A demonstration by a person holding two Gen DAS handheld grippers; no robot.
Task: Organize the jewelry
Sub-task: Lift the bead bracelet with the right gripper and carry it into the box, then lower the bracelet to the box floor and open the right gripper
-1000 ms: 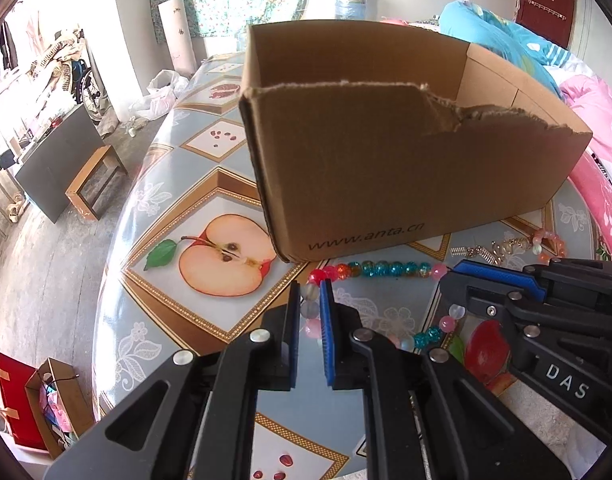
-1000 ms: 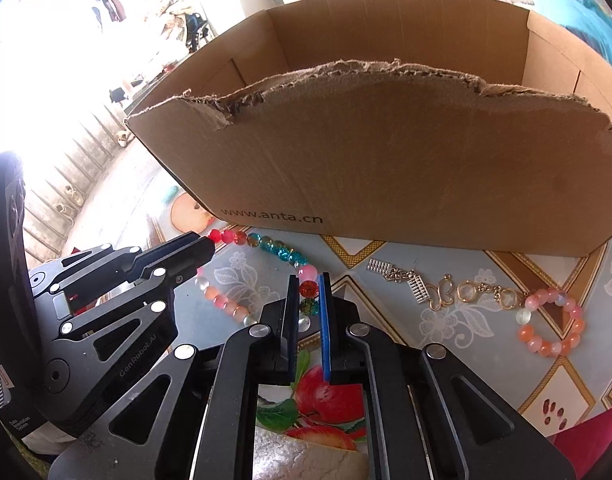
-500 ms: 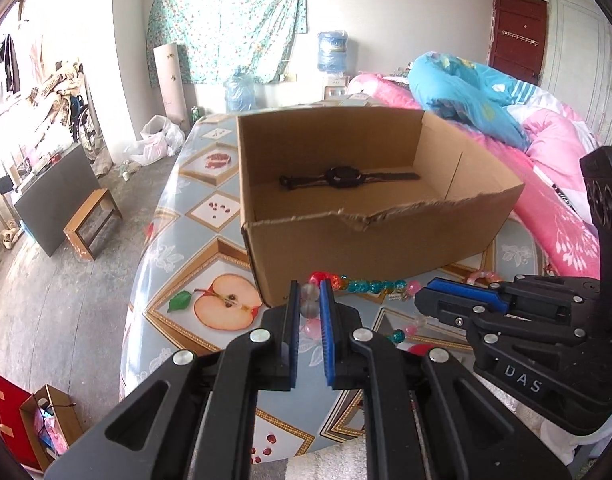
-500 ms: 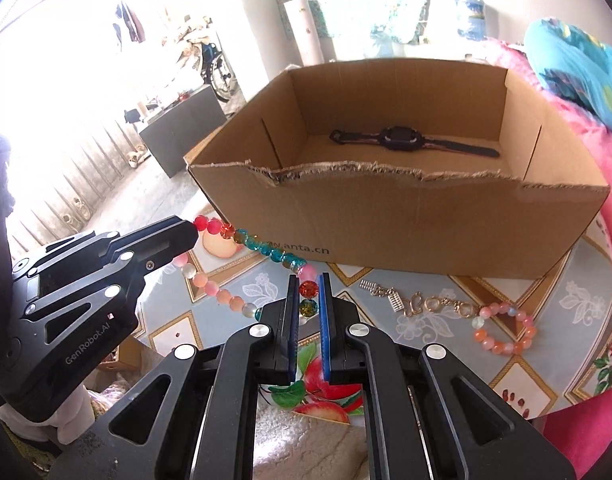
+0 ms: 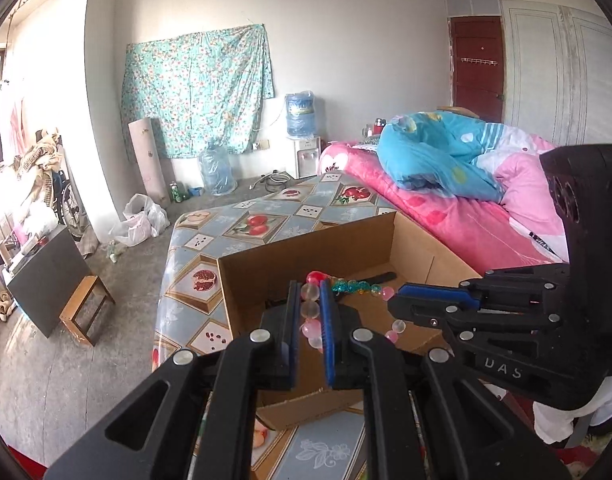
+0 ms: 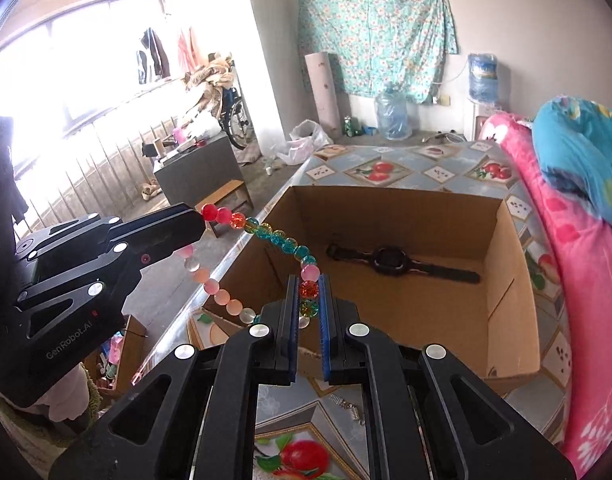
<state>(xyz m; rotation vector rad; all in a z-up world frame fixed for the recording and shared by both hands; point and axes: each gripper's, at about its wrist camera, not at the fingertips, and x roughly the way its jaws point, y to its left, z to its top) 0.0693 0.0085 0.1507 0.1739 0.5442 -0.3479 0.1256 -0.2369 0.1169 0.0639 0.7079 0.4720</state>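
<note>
A bead necklace (image 6: 282, 238) of red, teal, pink and clear beads hangs in the air between both grippers. My left gripper (image 5: 309, 296) is shut on its clear and pink beads; in the right wrist view the left gripper (image 6: 200, 222) shows at the left. My right gripper (image 6: 308, 292) is shut on a red and a green bead; in the left wrist view the right gripper (image 5: 391, 304) reaches in from the right. Both hover over the near wall of an open cardboard box (image 6: 505, 280), also seen as the box (image 5: 258, 276). A black watch (image 6: 389, 260) lies on its floor.
The box stands on a table with a fruit-patterned cloth (image 6: 385, 170). A small metal chain piece (image 6: 347, 404) lies on the cloth near me. A bed with a pink quilt (image 5: 445, 208) runs along the right. A wooden stool (image 5: 86, 308) stands on the floor to the left.
Both grippers have risen with the necklace, lifting it off the table to above the box's near wall. The views now look over the box into the room.
</note>
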